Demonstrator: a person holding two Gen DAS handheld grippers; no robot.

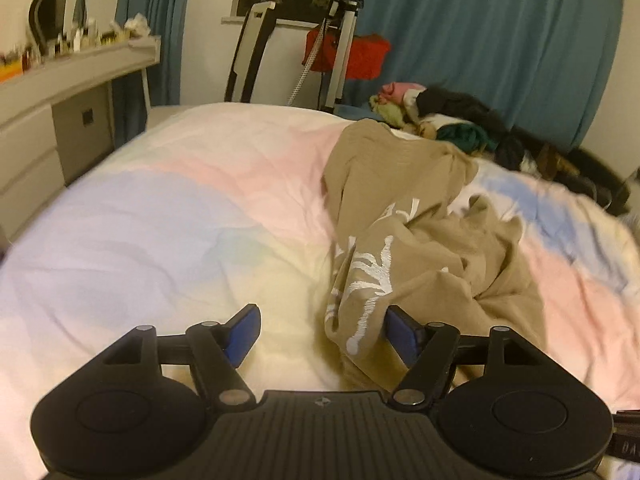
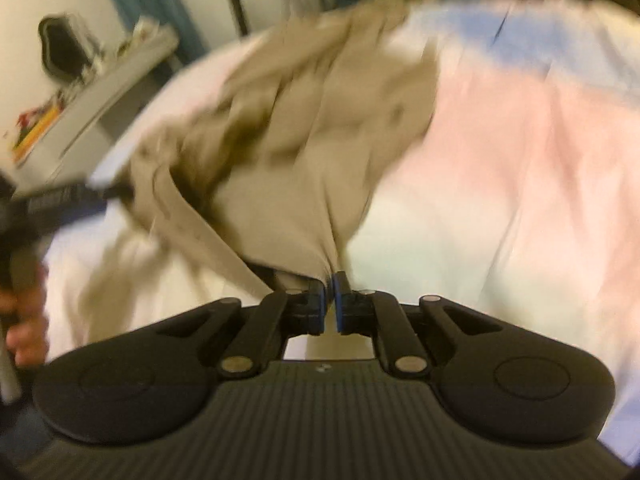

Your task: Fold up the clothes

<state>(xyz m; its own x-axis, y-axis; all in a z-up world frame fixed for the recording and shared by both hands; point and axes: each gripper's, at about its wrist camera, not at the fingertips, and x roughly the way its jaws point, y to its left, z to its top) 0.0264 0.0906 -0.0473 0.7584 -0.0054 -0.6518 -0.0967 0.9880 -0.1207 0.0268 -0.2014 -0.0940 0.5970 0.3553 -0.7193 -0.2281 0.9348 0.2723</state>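
Observation:
A tan garment with white print (image 1: pixel 420 232) lies crumpled on the pastel bedspread (image 1: pixel 180 220). My left gripper (image 1: pixel 320 332) is open; a fold of the garment's near edge lies between its blue pads, against the right one (image 1: pixel 402 336). In the right wrist view, which is blurred by motion, my right gripper (image 2: pixel 330 284) is shut on a bunched edge of the tan garment (image 2: pixel 304 140), and the cloth stretches away from it over the bedspread (image 2: pixel 500 168). The left gripper's body (image 2: pixel 52 204) shows at the left edge there, held by a hand.
A pile of mixed clothes (image 1: pixel 460 124) lies at the bed's far right. A grey desk with drawers (image 1: pixel 60 92) stands left of the bed. A folded treadmill (image 1: pixel 304 40) and blue curtains (image 1: pixel 500 40) stand behind it.

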